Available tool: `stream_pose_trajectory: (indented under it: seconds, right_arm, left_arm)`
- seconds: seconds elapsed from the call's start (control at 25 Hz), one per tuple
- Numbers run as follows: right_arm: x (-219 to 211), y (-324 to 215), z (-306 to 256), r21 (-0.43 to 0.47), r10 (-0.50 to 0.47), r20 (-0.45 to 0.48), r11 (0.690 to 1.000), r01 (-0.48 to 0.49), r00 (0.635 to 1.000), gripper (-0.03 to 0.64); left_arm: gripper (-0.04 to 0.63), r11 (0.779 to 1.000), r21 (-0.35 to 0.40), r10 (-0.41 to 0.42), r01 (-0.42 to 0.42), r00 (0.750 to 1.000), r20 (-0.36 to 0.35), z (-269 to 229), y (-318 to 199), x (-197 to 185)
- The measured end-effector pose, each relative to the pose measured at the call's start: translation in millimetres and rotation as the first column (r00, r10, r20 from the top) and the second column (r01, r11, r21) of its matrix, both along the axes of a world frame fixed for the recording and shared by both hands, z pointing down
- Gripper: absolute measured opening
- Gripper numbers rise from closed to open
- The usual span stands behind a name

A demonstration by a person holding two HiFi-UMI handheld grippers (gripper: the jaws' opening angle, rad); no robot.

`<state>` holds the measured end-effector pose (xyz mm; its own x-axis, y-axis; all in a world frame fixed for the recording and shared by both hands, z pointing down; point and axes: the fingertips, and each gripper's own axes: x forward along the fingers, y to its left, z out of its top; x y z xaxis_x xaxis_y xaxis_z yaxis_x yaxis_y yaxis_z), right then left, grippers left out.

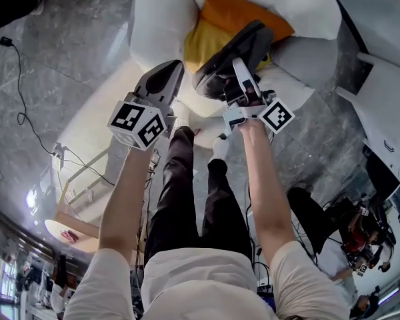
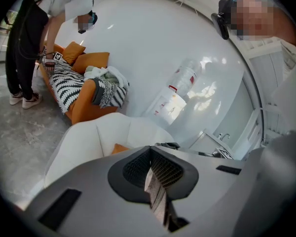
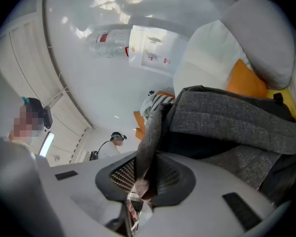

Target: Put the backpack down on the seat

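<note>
Carrying is the step right now. The backpack (image 1: 237, 45) looks to hang just past the tip of the right claw (image 1: 240, 64), above the white seat (image 1: 163, 12) and not yet resting on it. The right claw is pinching a grey strap (image 3: 150, 127) that runs up from between its pads to the bag. The bag fills the space ahead of that claw and to its right.

The left claw (image 2: 150, 154) is pressed together too, on a thin grey strip (image 2: 156, 189) that looks like another bit of strap. I cannot follow it to the bag, which sits off to that claw's right.

Ahead of both claws and lower down is the seat. It has an orange cushion (image 1: 243, 12) at its back and a yellow cushion (image 1: 201, 45) behind the bag.

I think the next move is to bring both claws down and forward, so the bag's bottom lands on the seat. Only then should the claws spread and let go. If they let go early, the bag may tip or slide off.
</note>
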<state>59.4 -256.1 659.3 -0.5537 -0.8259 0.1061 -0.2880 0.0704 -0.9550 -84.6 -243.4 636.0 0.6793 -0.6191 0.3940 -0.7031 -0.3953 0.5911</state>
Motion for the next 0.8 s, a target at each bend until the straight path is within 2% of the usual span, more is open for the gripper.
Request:
stream_pose_trajectory:
  seconds: [0.32,0.8]
  right_arm:
    - [-6.0,-5.2,-2.4,0.019,-0.037,-0.008,0.999,0.037,0.999,0.069]
    - [-61.6,-46.4,29.8,0.013,-0.099,-0.032,0.995,0.100,0.995,0.074]
  left_arm:
    - [0.017,1.000,0.011,-0.021,0.021,1.000,0.003,-7.1,6.1,6.8]
    - [0.017,0.998,-0.004,-0.066,0.066,0.998,-0.002,25.2,-23.2,-35.7]
